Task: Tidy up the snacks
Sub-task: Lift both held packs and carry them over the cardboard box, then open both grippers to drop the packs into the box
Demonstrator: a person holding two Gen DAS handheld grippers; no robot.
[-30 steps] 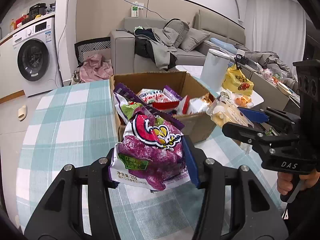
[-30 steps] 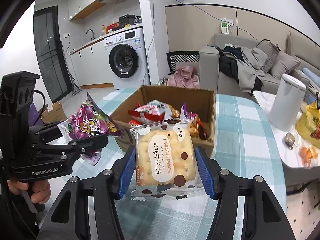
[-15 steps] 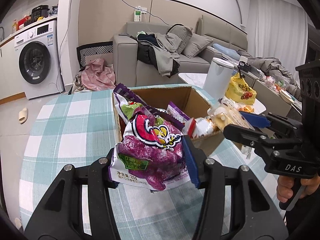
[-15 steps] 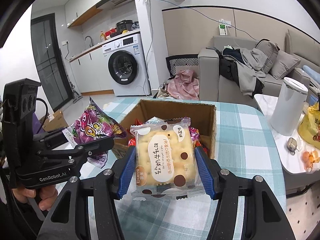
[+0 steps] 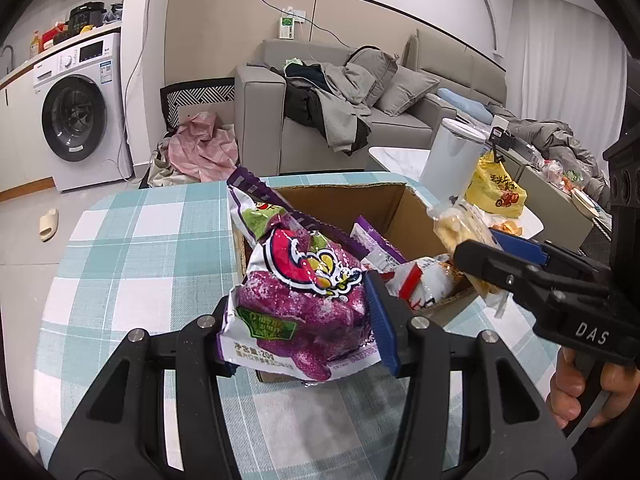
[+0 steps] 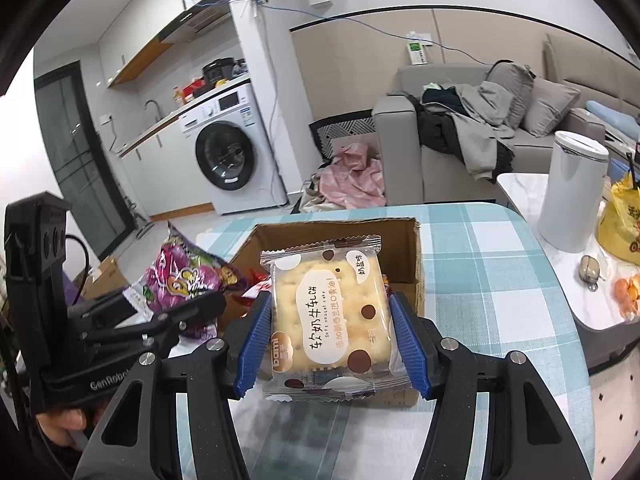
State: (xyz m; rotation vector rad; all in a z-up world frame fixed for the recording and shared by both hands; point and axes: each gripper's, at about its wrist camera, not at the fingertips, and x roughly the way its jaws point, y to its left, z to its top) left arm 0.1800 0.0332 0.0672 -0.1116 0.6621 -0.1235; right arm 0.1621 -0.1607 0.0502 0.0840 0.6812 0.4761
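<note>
Each claw carries one snack above the tabletop (image 5: 132, 248): the left claw (image 5: 302, 328) is clamped on a purple snack bag (image 5: 304, 300), the right claw (image 6: 330, 340) on a clear-wrapped cracker pack (image 6: 330, 316). Both hang near the cardboard box (image 6: 400, 236), which holds more packets. The step in hand looks like sorting; next, each snack needs a set-down spot. A white canister (image 6: 572, 196) and yellow bag (image 5: 496, 192) stand well aside, so only the box crowds the claws.

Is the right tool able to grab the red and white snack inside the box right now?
Probably not: the right tool is already shut on the cracker pack, so it has no free grip for the red and white snack in the cardboard box.
</note>
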